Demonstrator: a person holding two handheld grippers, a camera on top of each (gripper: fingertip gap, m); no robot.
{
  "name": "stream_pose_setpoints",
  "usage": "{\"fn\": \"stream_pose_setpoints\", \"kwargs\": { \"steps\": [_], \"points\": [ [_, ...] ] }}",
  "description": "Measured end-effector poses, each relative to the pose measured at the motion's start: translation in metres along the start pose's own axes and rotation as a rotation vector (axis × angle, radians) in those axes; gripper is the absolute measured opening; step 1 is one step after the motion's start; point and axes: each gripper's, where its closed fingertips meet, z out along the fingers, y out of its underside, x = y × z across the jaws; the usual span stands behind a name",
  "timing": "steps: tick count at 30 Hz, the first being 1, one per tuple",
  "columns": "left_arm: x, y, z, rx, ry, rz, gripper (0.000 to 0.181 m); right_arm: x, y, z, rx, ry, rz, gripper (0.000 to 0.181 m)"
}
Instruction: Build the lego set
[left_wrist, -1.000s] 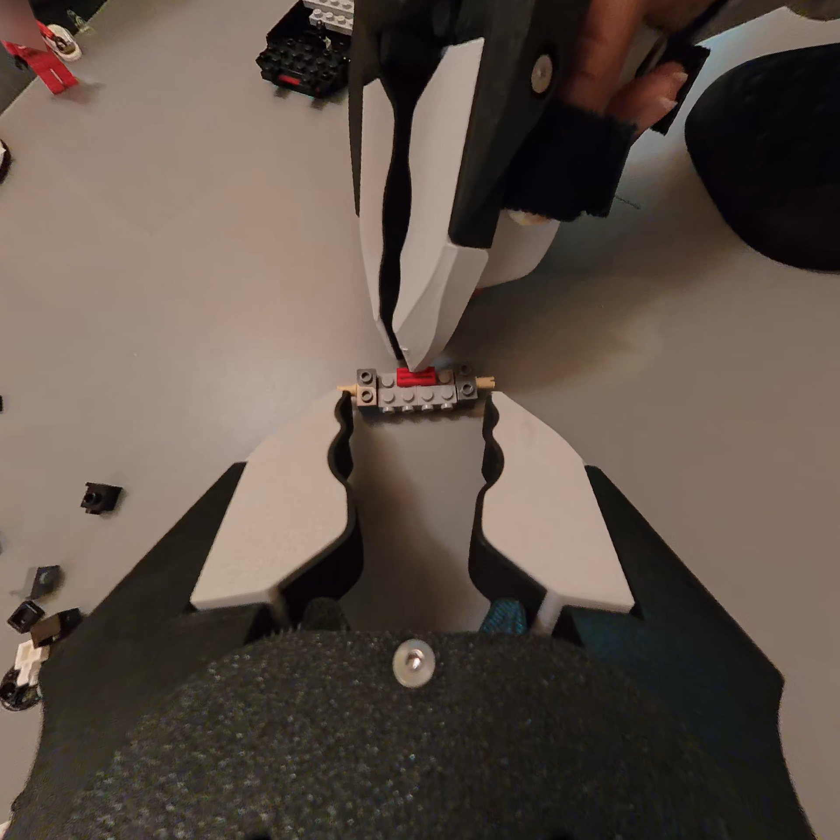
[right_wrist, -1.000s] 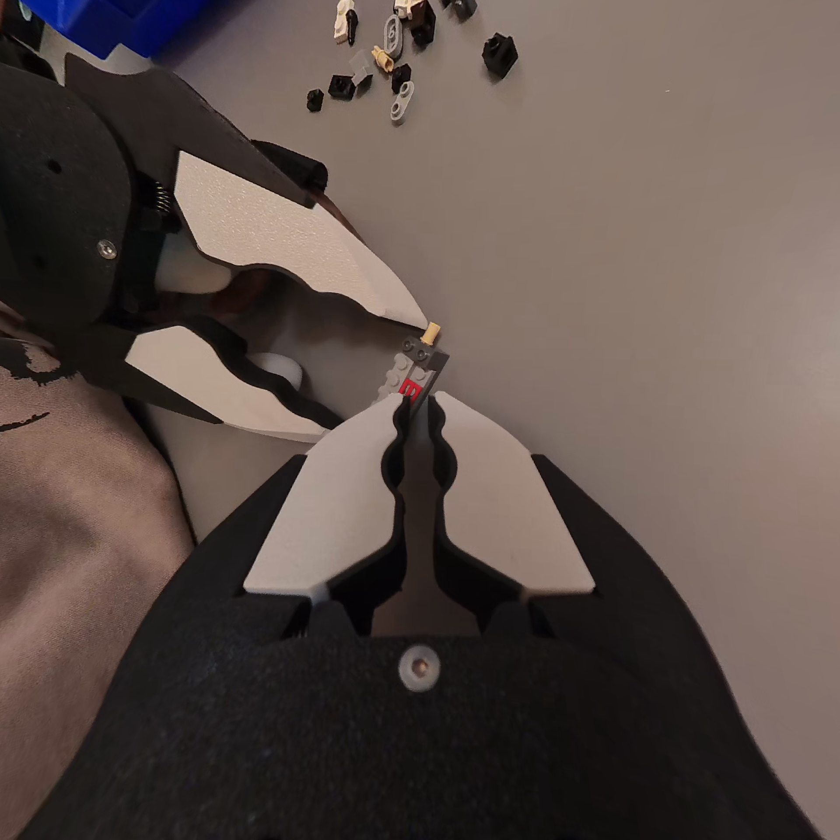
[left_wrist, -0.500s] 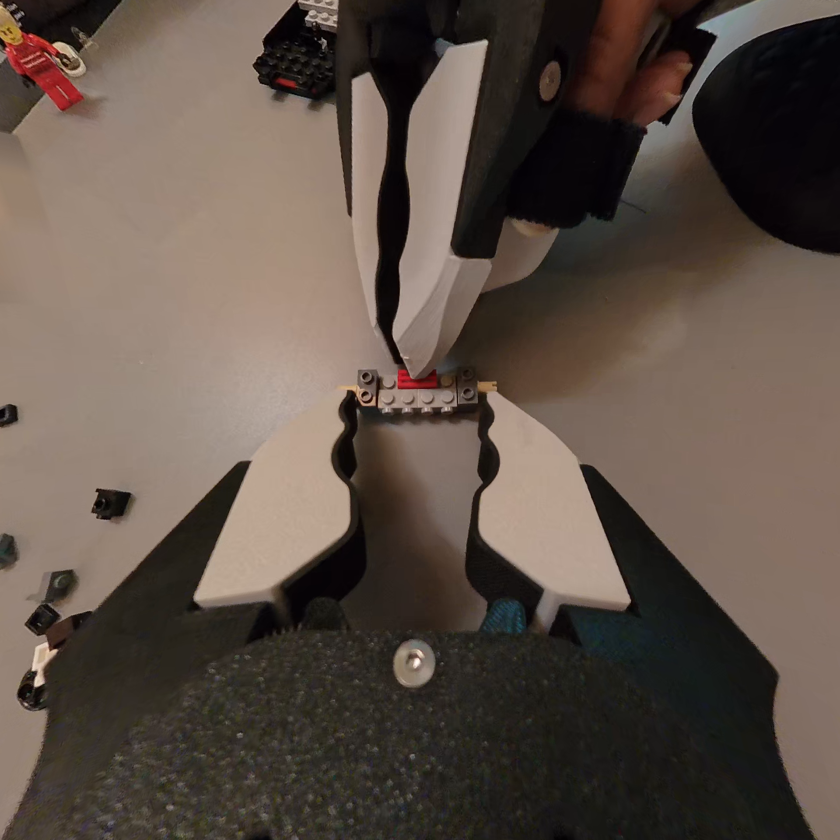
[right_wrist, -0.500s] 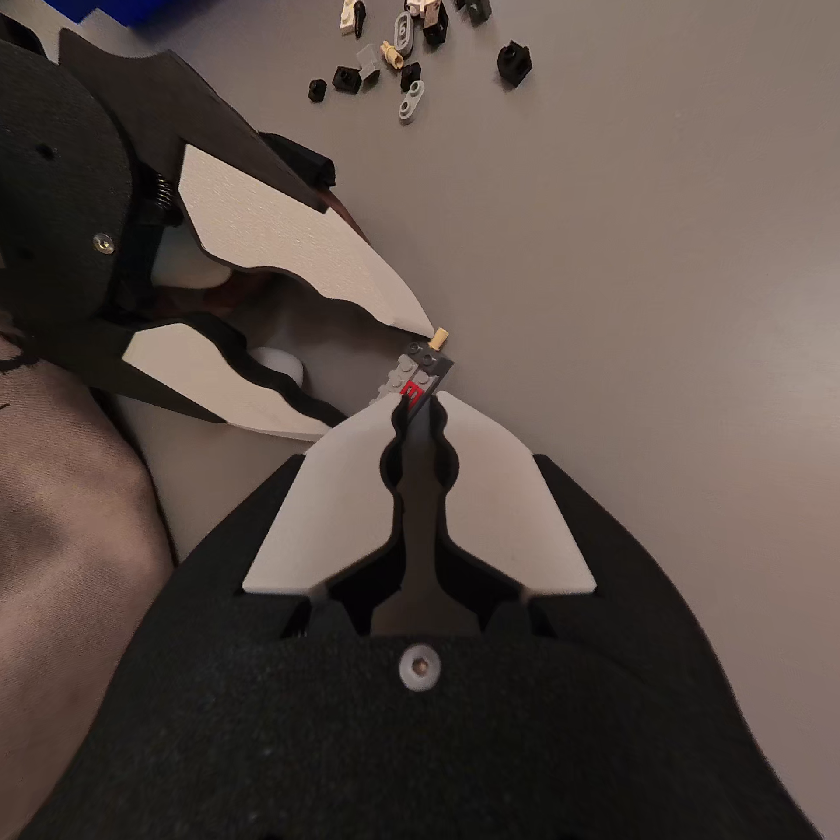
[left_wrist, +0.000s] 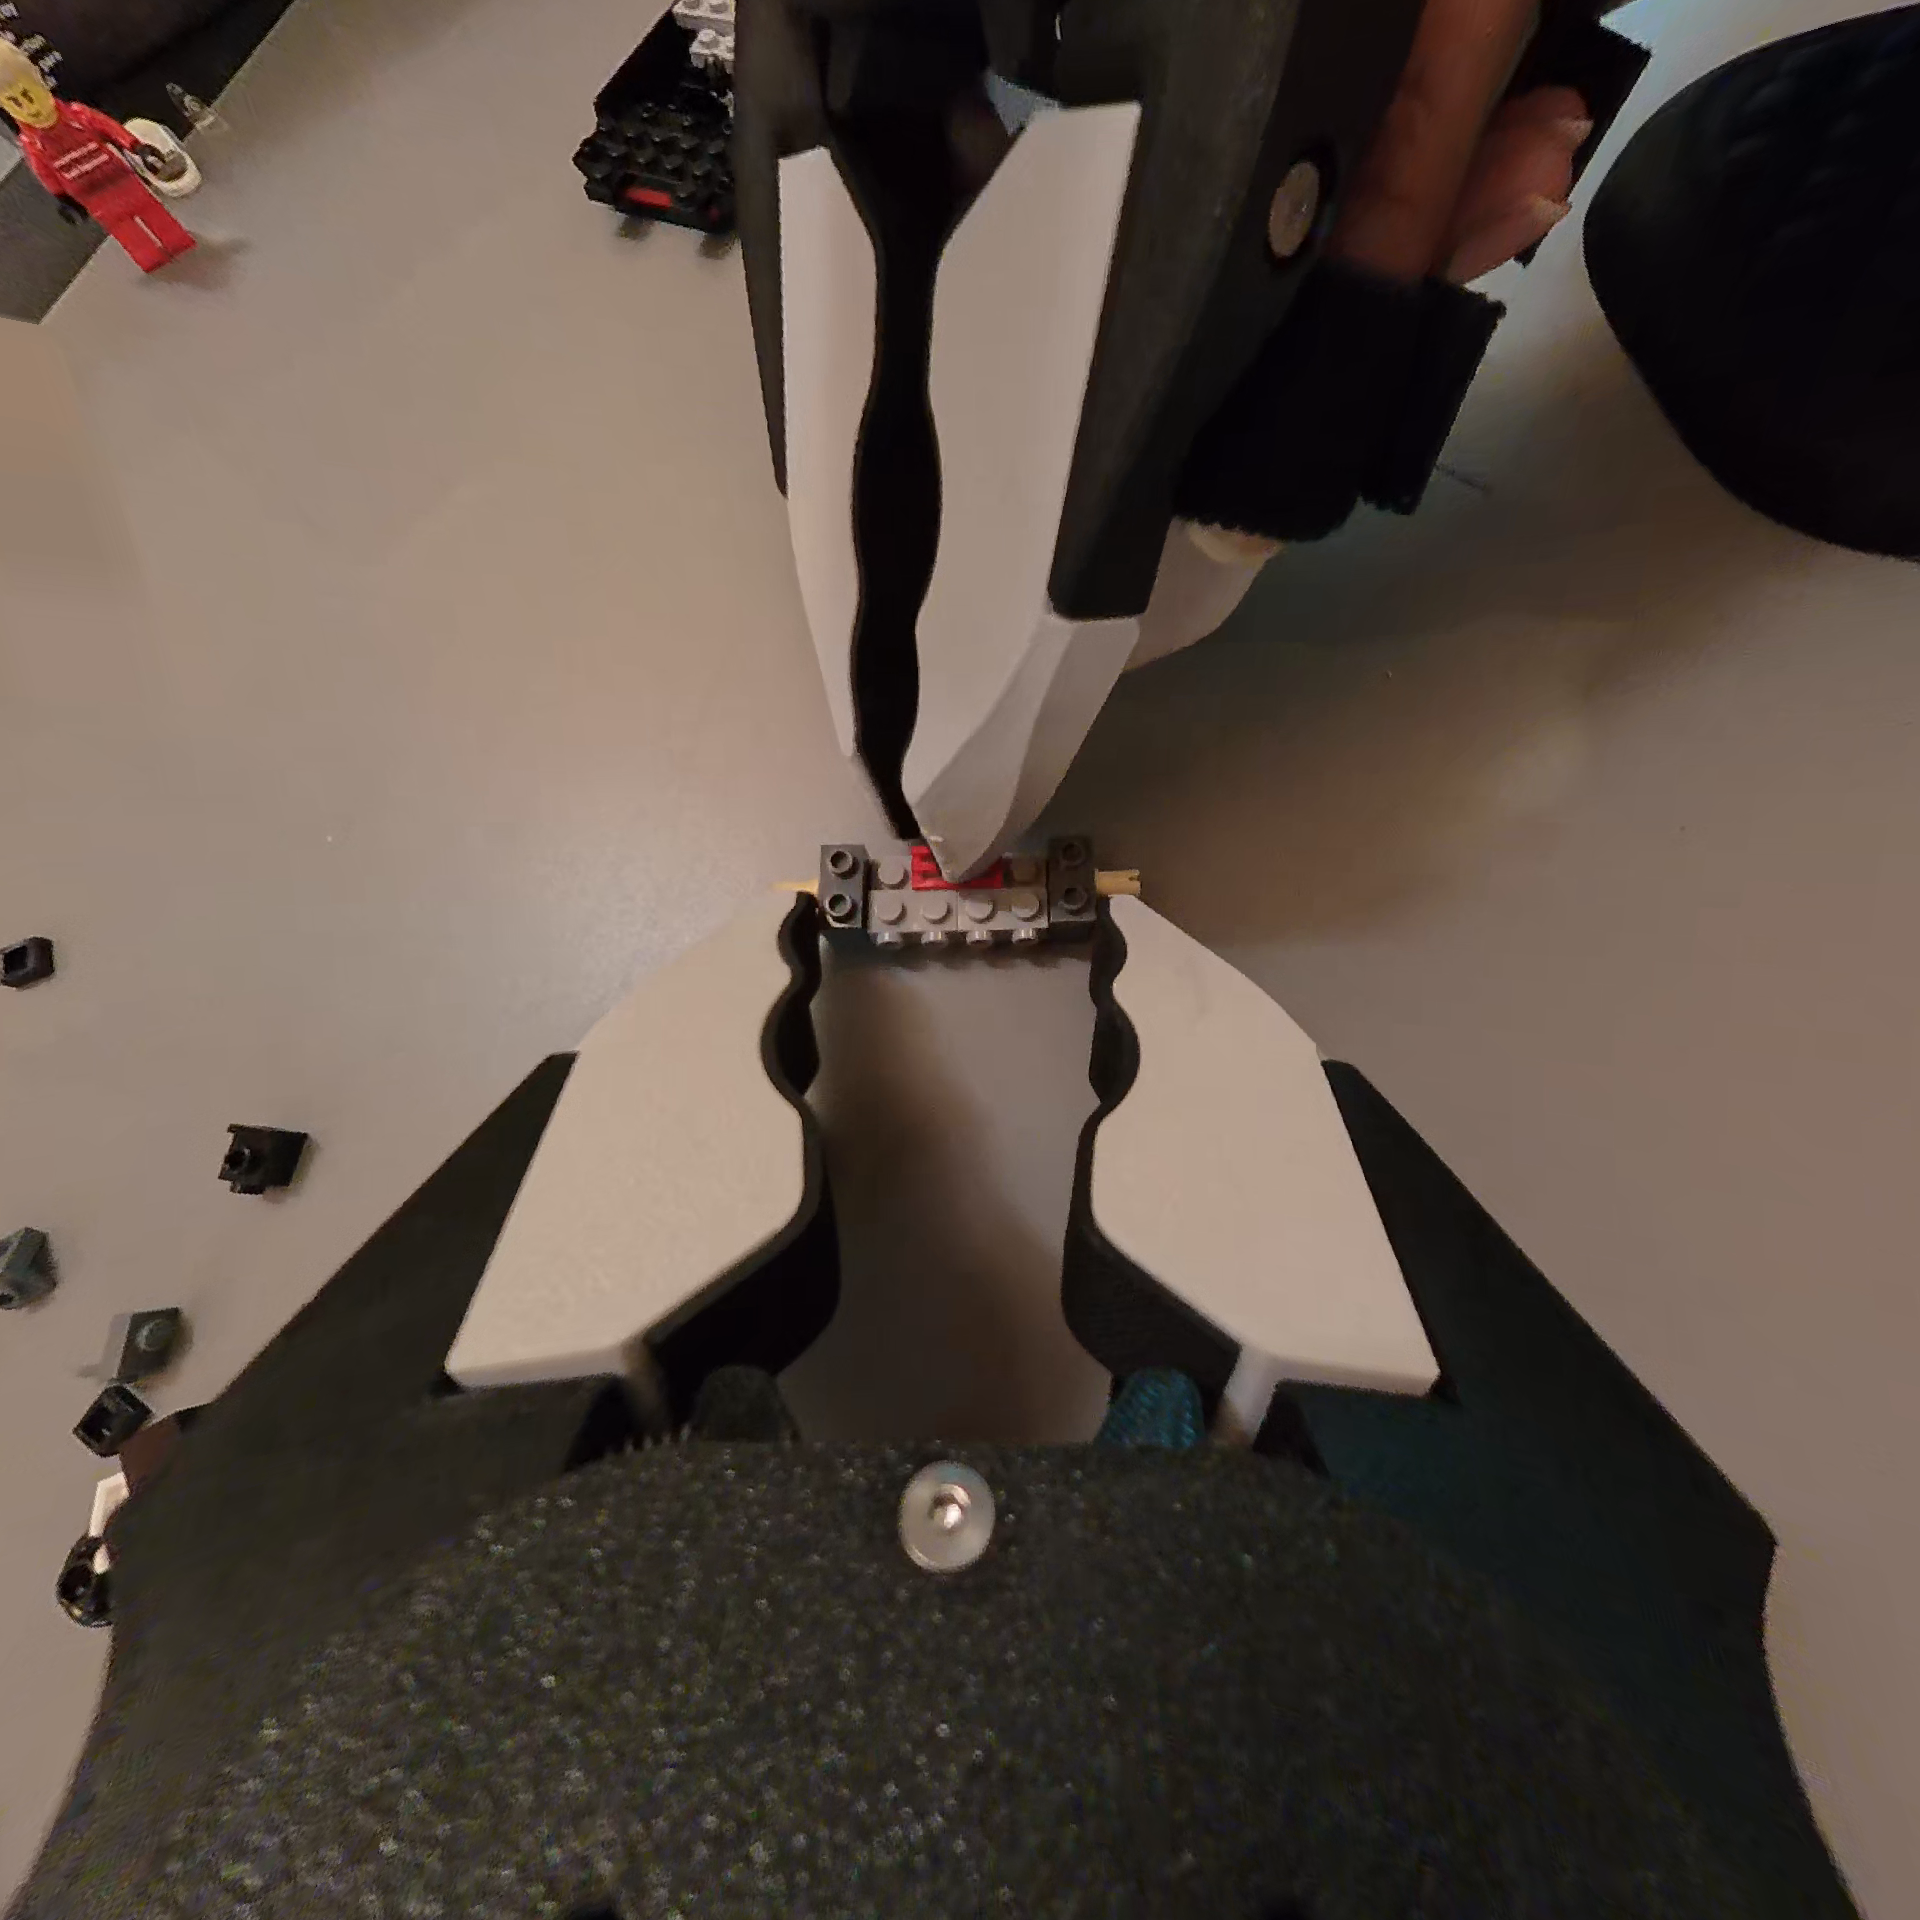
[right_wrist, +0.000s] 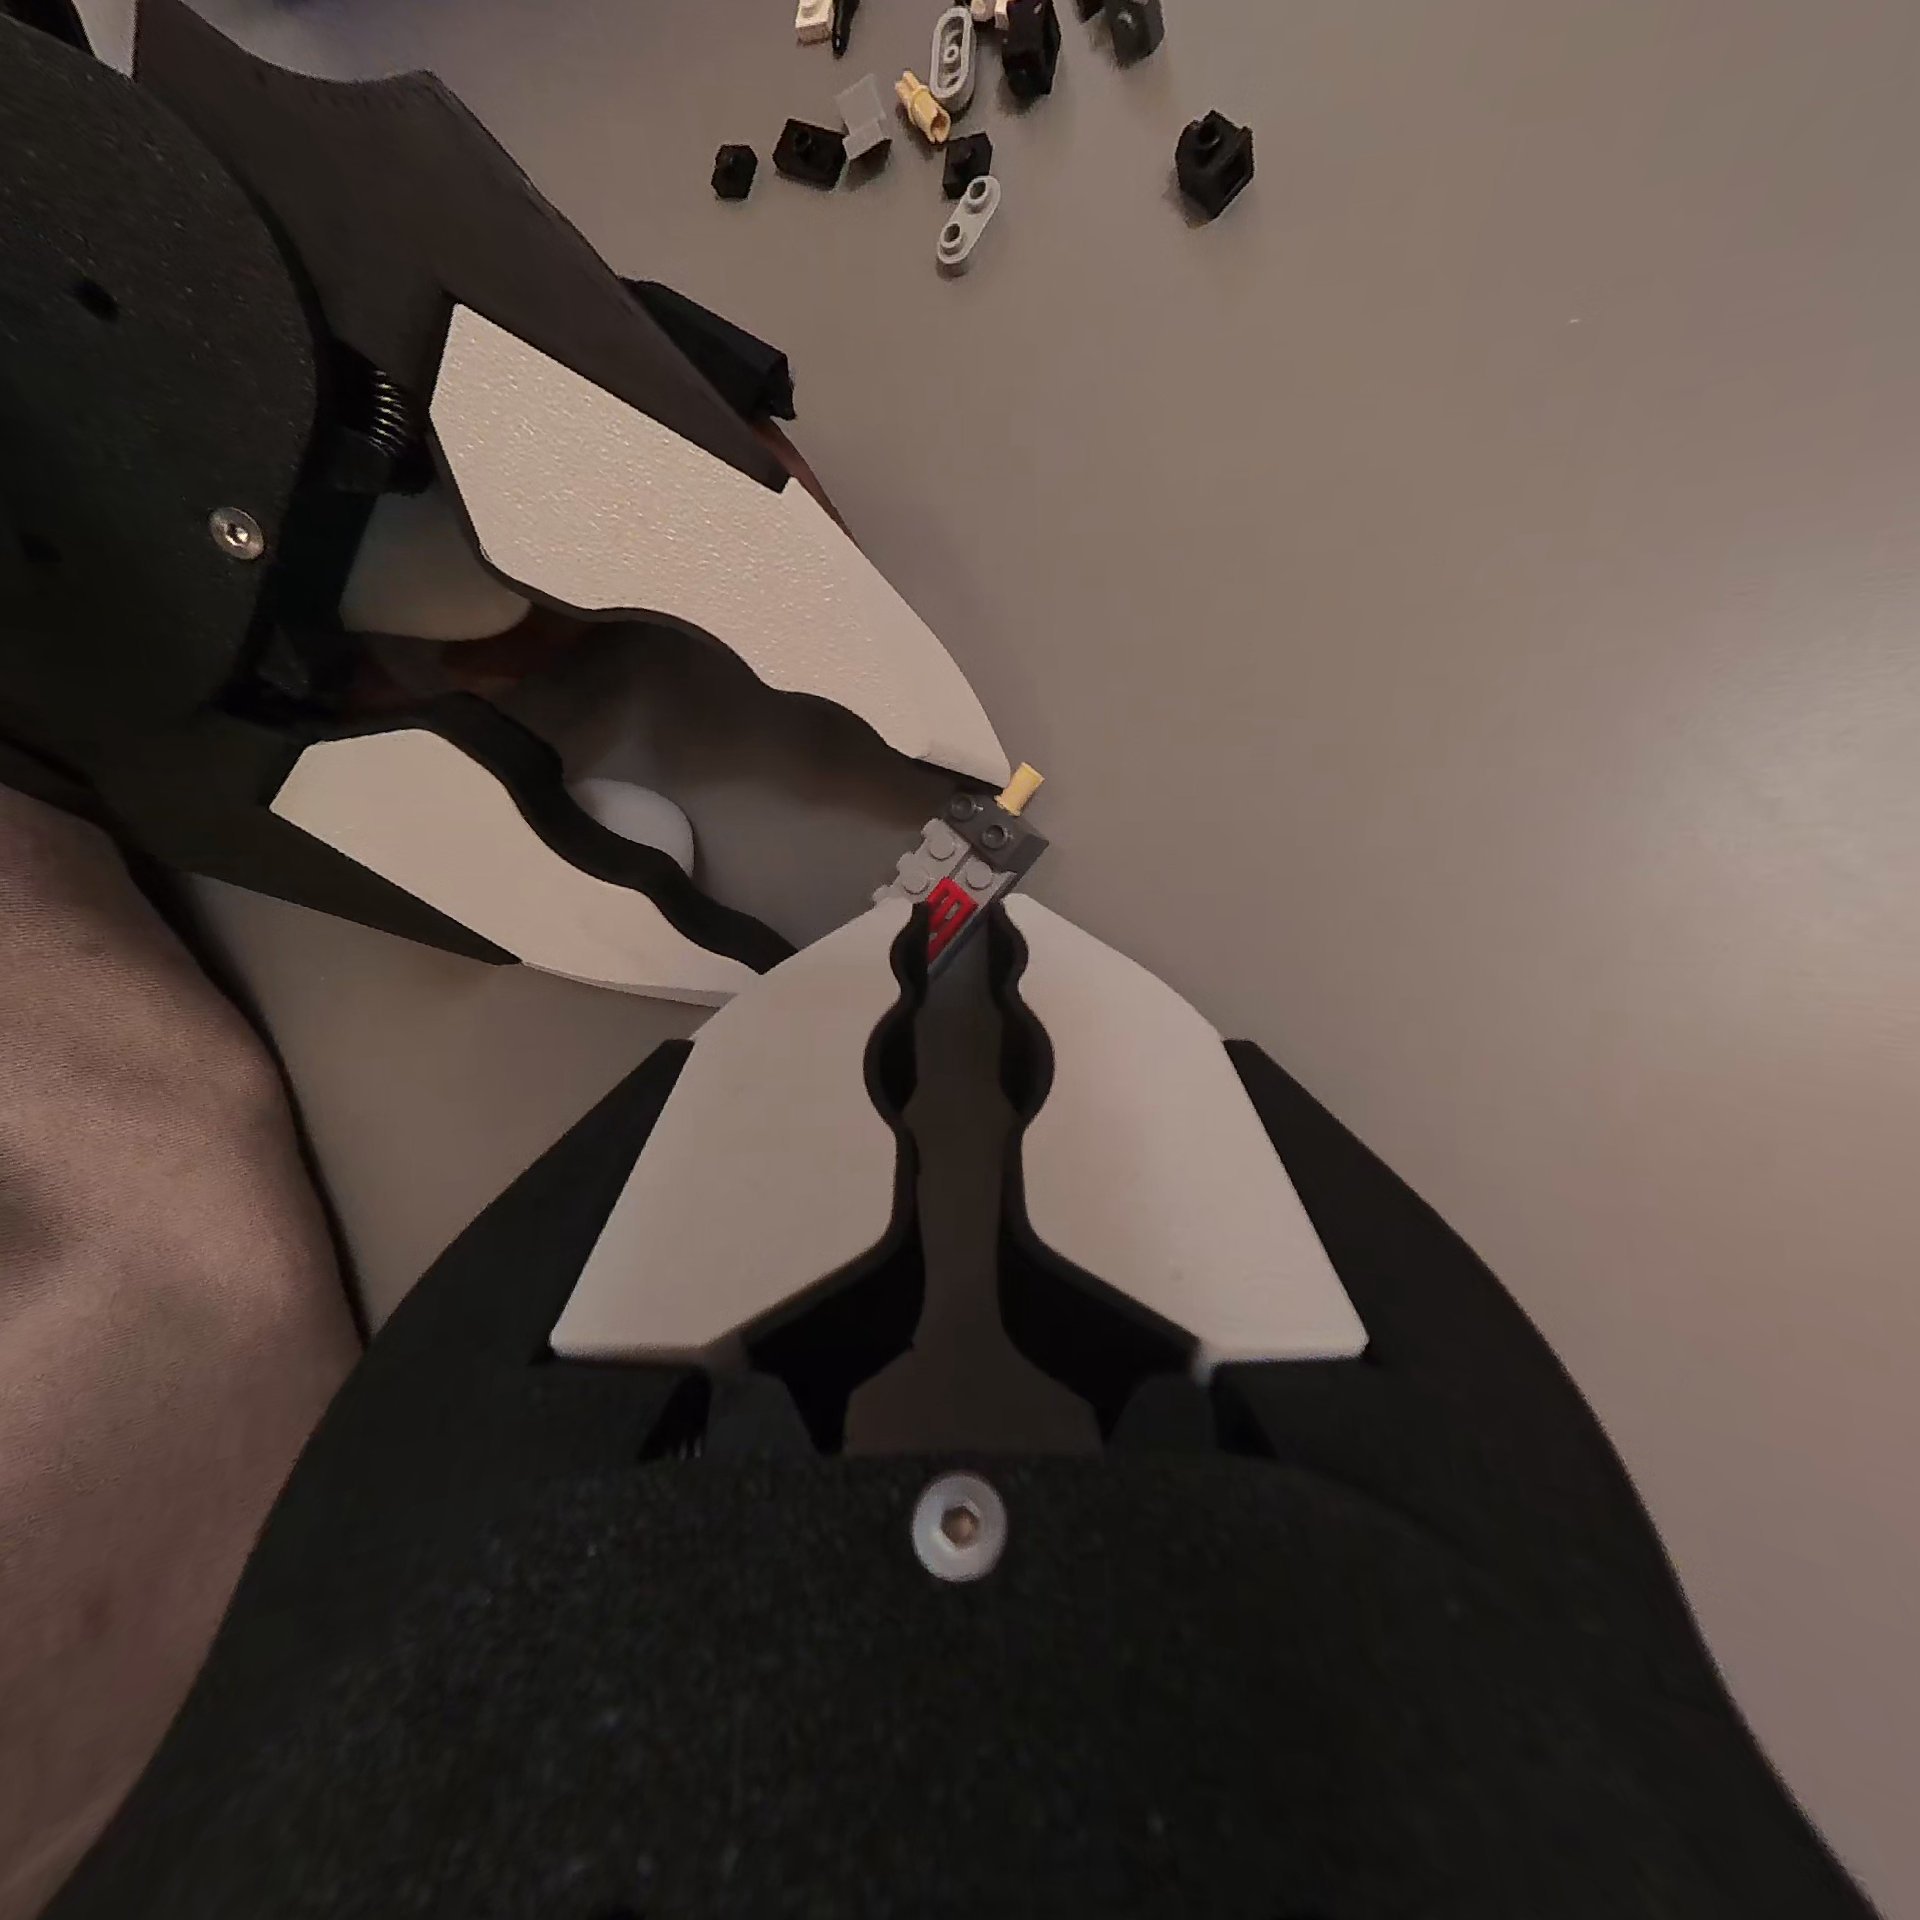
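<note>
Far left of the left wrist view, a red minifigure (left_wrist: 99, 166) lies on the grey bench (left_wrist: 416, 623), with small black and grey loose pieces (left_wrist: 262, 1158) scattered along the left edge below it. A black studded sub-build (left_wrist: 660, 166) sits at the top, left of centre.

At centre, the grey lego assembly (left_wrist: 956, 902) rests on the bench, tan pins projecting from both ends. The left tool (left_wrist: 956, 930) brackets it: its fingers stand apart at the width of the assembly, one tip at each dark end block, clamping it lengthwise.

The right tool (left_wrist: 925, 831) descends from above, its tips pinched together on a small red piece (left_wrist: 940, 871) seated on top of the assembly.

At right, a dark rounded object (left_wrist: 1766, 291) occupies the upper corner.
</note>
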Motion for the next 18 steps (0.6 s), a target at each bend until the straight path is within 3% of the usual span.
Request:
{"fn": "stream_pose_setpoints", "kwargs": {
  "steps": [11,18],
  "points": [
    [0.0,0.0,0.0,0.005,-0.003,0.005,0.05,0.002,-0.008,-0.015,0.088,-0.039,0.046,0.011],
    [-0.001,-0.002,-0.002,0.023,0.002,0.002,0.049,0.008,0.004,-0.026,0.137,-0.057,0.096,0.012]
  ]
}}
